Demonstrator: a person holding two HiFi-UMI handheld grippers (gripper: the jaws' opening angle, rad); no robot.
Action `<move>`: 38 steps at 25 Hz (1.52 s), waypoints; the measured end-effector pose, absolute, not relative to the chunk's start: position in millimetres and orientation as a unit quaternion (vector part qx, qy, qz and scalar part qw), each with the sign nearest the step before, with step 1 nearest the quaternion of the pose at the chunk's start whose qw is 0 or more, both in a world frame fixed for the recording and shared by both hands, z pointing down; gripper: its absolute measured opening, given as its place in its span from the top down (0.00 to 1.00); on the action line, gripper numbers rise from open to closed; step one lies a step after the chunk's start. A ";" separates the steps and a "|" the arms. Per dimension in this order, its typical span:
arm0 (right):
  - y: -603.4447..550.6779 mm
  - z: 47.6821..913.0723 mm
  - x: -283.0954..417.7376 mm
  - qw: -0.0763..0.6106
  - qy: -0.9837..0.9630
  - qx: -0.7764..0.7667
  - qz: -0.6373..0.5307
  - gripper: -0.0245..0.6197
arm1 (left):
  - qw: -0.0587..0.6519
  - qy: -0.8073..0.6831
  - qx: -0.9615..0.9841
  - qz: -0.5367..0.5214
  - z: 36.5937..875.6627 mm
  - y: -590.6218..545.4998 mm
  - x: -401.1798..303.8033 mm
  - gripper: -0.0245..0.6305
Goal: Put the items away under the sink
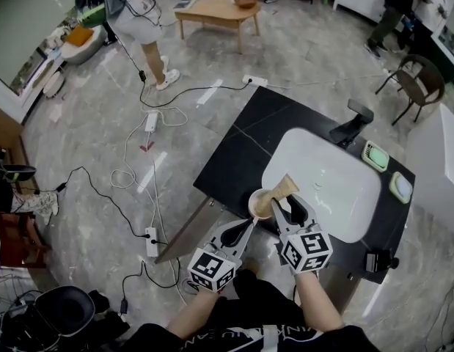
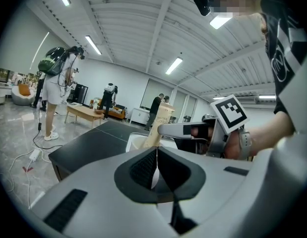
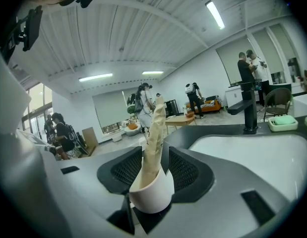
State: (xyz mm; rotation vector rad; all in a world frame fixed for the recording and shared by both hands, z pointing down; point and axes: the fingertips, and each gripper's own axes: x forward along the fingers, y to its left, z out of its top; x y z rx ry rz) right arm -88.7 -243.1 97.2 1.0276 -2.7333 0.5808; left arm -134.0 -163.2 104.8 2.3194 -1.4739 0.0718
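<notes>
**Cup and bag held at the sink's near rim**

Head view: the right gripper (image 1: 284, 205) holds a white cup (image 1: 258, 204) at the near-left rim of the sink (image 1: 337, 189), over the black counter (image 1: 241, 145). A brown paper bag (image 1: 285, 188) stands loose in the cup and leans toward the basin. The main risk is that bag. It is tall and nothing pins it, so any tilt of the cup on the way down could spill it, and it could catch on the counter's edge. A brown panel (image 1: 184, 232) juts out below the counter, left of the sink. It is probably the open cupboard door, though the angle leaves that unsure. Both forearms reach forward side by side, with the left gripper (image 1: 245, 227) just left of the cup and off the counter's near edge.

Left gripper view: the jaws are pressed together with nothing between them, so this hand offers no support if the bag slips. It points almost level toward the sink, and the right gripper crosses just ahead of it with the bag rising behind.

Right gripper view: the jaws are clamped on the cup's sides low in the mouth of the gripper. The hold is on a smooth round wall, so the cup could twist if bumped. The gripper aims slightly downward across the basin toward the tap (image 3: 248, 114) on the sink's far side.
</notes>
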 end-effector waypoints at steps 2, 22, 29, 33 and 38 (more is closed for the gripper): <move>-244.7 95.9 -91.3 0.079 -0.917 0.338 0.196 0.72 | 0.197 -0.526 0.827 0.026 105.8 -163.8 -134.1 0.95; -240.5 62.8 -99.7 0.056 -0.929 0.336 0.146 0.88 | 0.195 -0.529 0.826 0.019 102.0 -154.7 -142.0 0.95; -231.5 38.3 -93.4 0.034 -0.932 0.339 0.126 0.88 | 0.187 -0.522 0.832 0.016 94.0 -146.5 -139.7 0.95; -221.9 29.1 -91.6 0.027 -0.932 0.342 0.115 0.88 | 0.182 -0.519 0.835 0.014 90.3 -136.1 -139.7 0.95; -208.7 10.8 -88.5 0.007 -0.932 0.352 0.093 0.88 | 0.178 -0.515 0.839 0.013 86.0 -121.4 -137.7 0.95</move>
